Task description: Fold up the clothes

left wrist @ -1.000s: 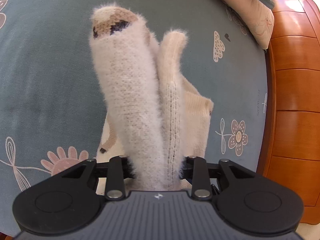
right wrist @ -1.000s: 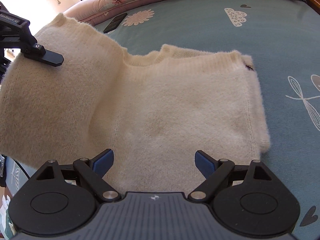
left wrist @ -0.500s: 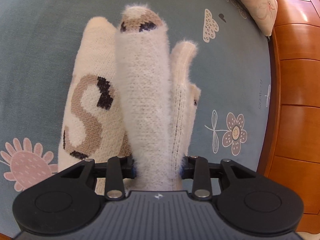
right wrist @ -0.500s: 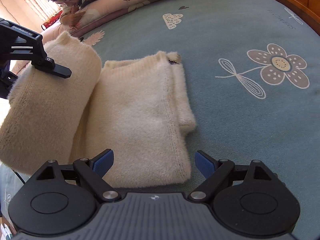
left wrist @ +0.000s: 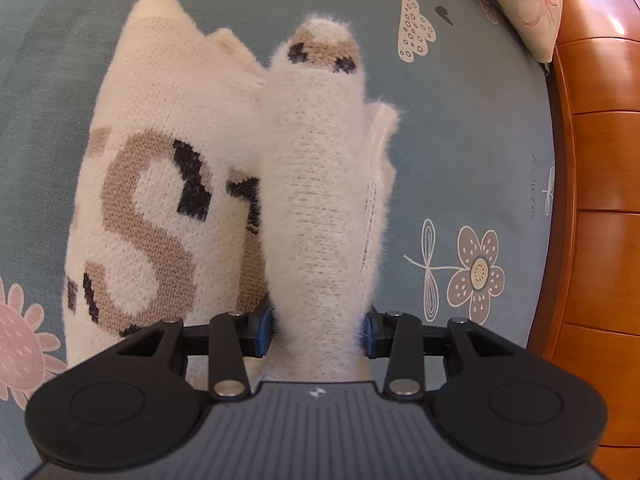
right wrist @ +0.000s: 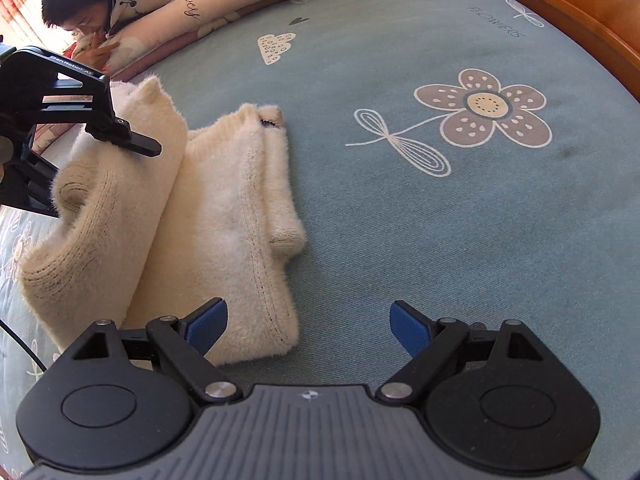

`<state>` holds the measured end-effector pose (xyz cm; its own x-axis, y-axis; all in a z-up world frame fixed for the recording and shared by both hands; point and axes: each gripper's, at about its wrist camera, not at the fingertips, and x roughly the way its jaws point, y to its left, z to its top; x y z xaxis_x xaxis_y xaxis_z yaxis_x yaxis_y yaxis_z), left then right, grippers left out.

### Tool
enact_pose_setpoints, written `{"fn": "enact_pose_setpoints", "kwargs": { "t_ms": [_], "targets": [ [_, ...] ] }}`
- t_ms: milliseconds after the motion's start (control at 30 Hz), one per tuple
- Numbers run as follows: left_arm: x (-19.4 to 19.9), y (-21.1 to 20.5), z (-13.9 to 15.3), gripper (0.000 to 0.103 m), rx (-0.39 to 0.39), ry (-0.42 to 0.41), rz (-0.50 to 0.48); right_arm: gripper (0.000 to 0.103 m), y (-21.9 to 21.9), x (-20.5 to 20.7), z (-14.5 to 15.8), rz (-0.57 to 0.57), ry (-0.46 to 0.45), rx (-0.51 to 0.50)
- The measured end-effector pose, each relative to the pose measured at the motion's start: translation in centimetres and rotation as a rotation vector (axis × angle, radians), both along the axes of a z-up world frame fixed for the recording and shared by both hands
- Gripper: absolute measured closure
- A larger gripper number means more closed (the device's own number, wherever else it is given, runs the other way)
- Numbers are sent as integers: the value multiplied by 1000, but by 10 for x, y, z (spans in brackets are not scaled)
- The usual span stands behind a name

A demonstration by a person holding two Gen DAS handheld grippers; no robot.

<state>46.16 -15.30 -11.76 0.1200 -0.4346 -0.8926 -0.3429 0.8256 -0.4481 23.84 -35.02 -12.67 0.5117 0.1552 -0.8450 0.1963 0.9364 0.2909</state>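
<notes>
Sweater (left wrist: 168,200) knit "S" | left gripper (left wrist: 318,332) clamps its fold | right gripper (right wrist: 308,326) wide, empty | bedsheet (right wrist: 460,220) "FLOWERS"

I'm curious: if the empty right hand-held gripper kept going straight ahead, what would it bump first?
Probably the bedspread: the right hand-held gripper is open, and the sweater lies slightly left of its line.
</notes>
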Motion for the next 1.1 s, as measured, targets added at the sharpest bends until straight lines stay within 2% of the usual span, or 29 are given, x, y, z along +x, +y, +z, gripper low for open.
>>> {"fn": "enact_pose_setpoints", "kwargs": {
  "t_ms": [167,300,433,500,600,733,867,1100],
  "targets": [
    [0,-17,-7,56,37,-13,-36,12,-8,-10,0,-40,14,-17],
    [-2,-31,-8,50,60,-28,-71,12,-10,-18,2,-41,16,-18],
    [-3,-41,-7,50,55,-38,-107,12,-9,-21,4,-30,15,-13],
    [-1,-47,-7,44,70,-47,-132,11,-7,-21,5,-28,14,-7],
    [-2,-51,-5,42,76,-67,-161,11,-4,-21,7,-22,7,-1],
    [-20,-41,5,40,83,-135,-224,11,-3,-19,11,-3,4,8],
    [-35,-37,19,40,94,-199,-335,11,1,-15,13,16,16,3],
    [-48,-30,50,37,167,-325,-491,12,8,-8,17,36,34,11]
  ]
}}
